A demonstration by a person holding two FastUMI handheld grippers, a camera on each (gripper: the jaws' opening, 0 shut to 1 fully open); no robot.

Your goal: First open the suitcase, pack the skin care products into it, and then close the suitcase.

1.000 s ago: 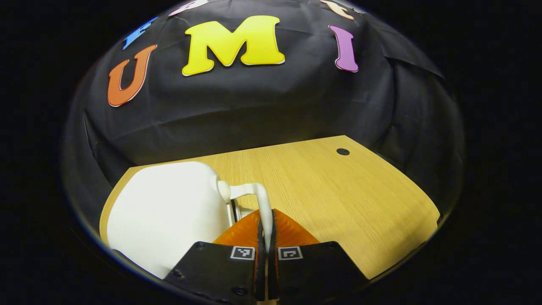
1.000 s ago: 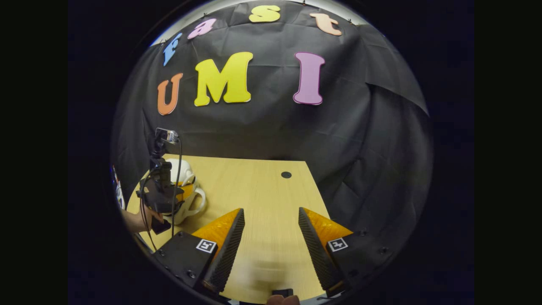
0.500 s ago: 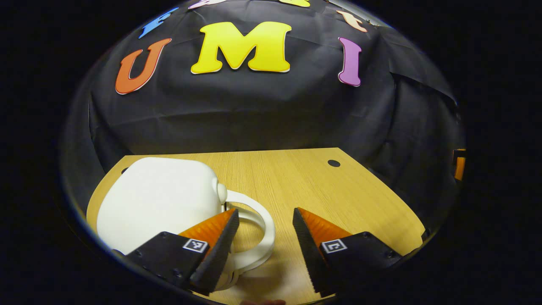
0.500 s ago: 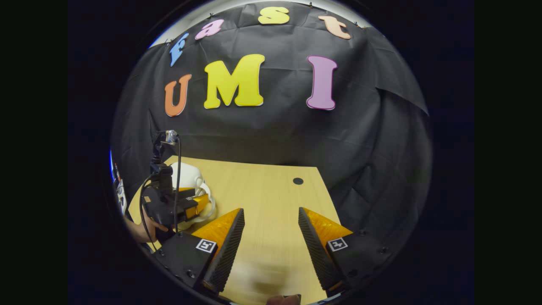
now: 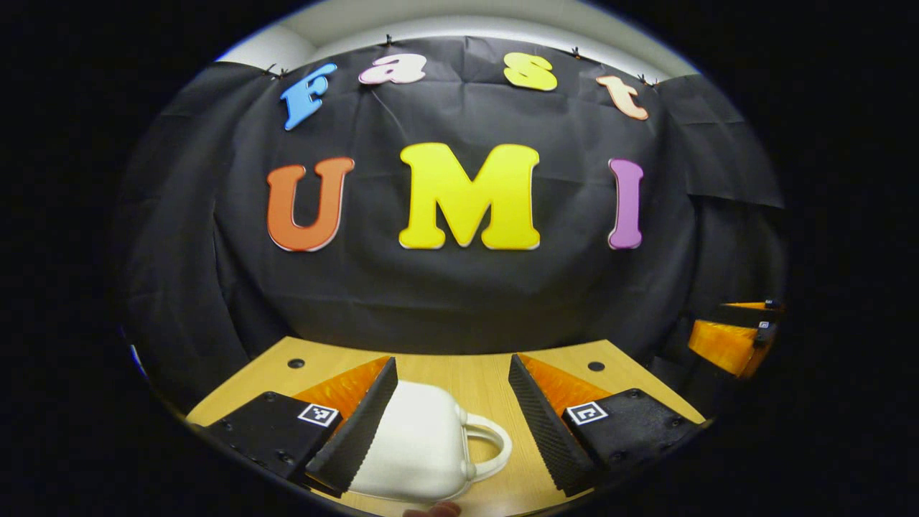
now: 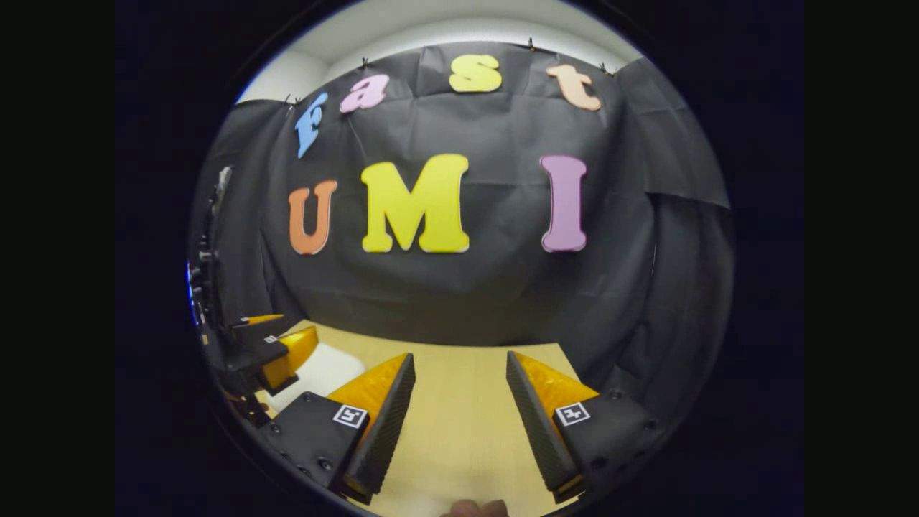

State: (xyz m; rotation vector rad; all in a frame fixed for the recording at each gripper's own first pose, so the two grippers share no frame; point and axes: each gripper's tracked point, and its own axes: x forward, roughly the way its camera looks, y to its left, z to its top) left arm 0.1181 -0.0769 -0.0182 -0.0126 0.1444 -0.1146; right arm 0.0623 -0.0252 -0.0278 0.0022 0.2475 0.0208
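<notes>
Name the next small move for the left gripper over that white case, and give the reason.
Probably just draw the left gripper back and rest. Its jaws stand open and apart from the white suitcase, which lies shut on the wooden table with its handle free. The right gripper hangs open over bare wood, holding nothing.

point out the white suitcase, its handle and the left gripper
white suitcase (image 5: 420, 449), left gripper view, on its shell.
handle (image 5: 495, 449), left gripper view, on the loop's outer curve.
left gripper (image 5: 452, 413), left gripper view, midway between its open fingertips.
</notes>
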